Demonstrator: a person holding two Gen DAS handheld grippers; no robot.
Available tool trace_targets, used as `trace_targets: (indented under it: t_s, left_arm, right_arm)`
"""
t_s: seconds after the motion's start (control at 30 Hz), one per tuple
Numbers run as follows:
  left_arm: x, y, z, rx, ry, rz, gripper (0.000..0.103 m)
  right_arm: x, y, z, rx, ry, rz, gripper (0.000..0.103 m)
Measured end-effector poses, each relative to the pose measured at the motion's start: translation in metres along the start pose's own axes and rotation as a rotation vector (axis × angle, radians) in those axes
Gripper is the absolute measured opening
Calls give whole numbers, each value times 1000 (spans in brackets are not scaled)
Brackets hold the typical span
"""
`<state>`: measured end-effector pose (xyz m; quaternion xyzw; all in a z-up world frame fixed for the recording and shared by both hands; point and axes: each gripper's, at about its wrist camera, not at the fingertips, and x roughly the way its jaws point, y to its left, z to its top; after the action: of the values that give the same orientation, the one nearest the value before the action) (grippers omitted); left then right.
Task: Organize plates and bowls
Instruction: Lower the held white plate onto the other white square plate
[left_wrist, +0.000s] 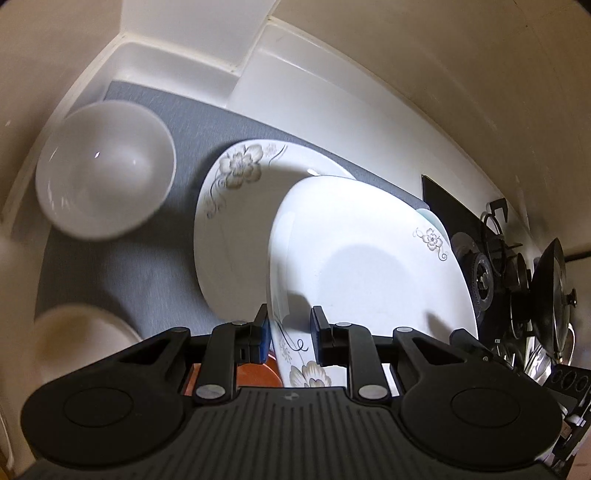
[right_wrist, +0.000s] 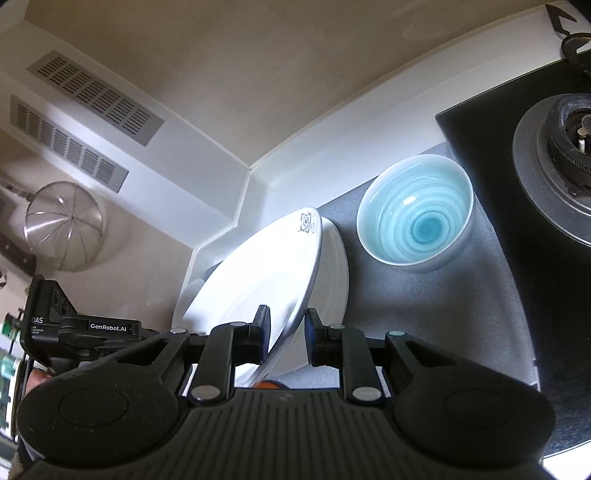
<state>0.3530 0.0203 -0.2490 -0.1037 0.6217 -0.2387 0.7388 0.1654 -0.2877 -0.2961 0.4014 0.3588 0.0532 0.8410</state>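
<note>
Both grippers clamp the same flowered plate (left_wrist: 369, 258) by its rim, the left gripper (left_wrist: 290, 332) at lower centre of its view, the right gripper (right_wrist: 286, 332) likewise, likely to keep it steady while tilted above the second flowered plate (left_wrist: 229, 206) lying on the grey mat (left_wrist: 147, 266), probably for stacking; the white bowl (left_wrist: 105, 170) waits upper left, the blue bowl (right_wrist: 415, 214) right of centre

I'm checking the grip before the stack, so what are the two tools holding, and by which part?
Both hold one white floral plate by its rim: the left tool at the near flowered edge, the right tool on another stretch of the rim.
</note>
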Motion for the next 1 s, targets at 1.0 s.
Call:
trace_targets:
  t_s: [1.0]
  left_arm:
    - [56, 33, 54, 63, 44, 100, 25]
  right_arm:
    - [97, 2, -2, 7, 30, -127, 18]
